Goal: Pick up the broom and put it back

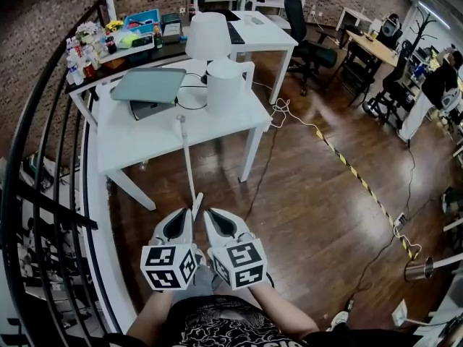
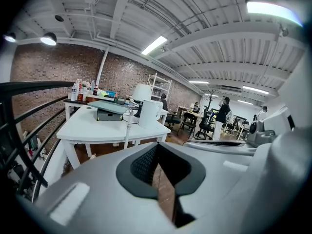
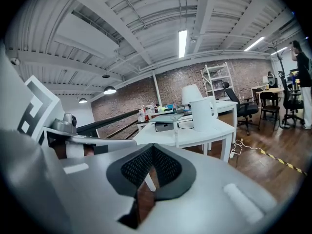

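The broom's thin white handle (image 1: 187,161) leans against the front edge of the white table (image 1: 145,147), its lower end running down between my two grippers. In the left gripper view the handle (image 2: 128,131) stands upright ahead of the jaws, as the handle (image 3: 175,133) also does in the right gripper view. The broom's head is hidden. My left gripper (image 1: 189,212) and right gripper (image 1: 208,212) are side by side just in front of me, both shut with nothing between the pads. Their jaws (image 2: 157,147) (image 3: 152,149) point at the table, and neither touches the handle.
The table carries a closed laptop (image 1: 148,85), a white lamp (image 1: 208,35) and a white cylinder (image 1: 226,85). A black curved railing (image 1: 43,194) runs along the left. Yellow-black tape (image 1: 354,173) and cables cross the wooden floor on the right. Office chairs (image 1: 311,45) stand further back.
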The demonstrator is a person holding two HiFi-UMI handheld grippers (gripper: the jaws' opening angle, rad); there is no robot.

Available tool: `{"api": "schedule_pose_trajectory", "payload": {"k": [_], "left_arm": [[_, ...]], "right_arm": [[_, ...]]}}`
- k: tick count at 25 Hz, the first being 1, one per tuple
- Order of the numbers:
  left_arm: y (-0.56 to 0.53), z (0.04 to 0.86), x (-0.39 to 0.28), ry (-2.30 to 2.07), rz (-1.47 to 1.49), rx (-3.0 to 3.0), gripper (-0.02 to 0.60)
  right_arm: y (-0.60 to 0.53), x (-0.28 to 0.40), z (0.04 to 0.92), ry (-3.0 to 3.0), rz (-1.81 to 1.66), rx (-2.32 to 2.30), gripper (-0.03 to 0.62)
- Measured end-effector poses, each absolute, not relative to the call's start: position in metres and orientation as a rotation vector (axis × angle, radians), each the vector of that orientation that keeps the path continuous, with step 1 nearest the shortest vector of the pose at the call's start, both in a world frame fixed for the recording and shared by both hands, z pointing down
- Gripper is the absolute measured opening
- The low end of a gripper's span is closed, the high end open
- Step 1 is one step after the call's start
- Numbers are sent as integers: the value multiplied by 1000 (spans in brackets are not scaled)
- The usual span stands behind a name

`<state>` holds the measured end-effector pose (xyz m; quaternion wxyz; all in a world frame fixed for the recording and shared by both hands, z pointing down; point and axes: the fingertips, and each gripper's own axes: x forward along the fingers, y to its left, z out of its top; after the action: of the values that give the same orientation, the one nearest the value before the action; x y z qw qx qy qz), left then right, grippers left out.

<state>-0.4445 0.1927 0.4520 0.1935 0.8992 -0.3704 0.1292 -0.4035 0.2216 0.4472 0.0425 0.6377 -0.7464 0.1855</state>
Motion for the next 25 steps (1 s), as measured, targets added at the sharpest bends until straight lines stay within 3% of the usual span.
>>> {"api": "schedule_pose_trajectory", "payload": {"k": [25], "left_arm": [[25,476,-433,-933,429,2513,6]], "right_arm": [[41,-396,469,-2171,590,1992,6]]}}
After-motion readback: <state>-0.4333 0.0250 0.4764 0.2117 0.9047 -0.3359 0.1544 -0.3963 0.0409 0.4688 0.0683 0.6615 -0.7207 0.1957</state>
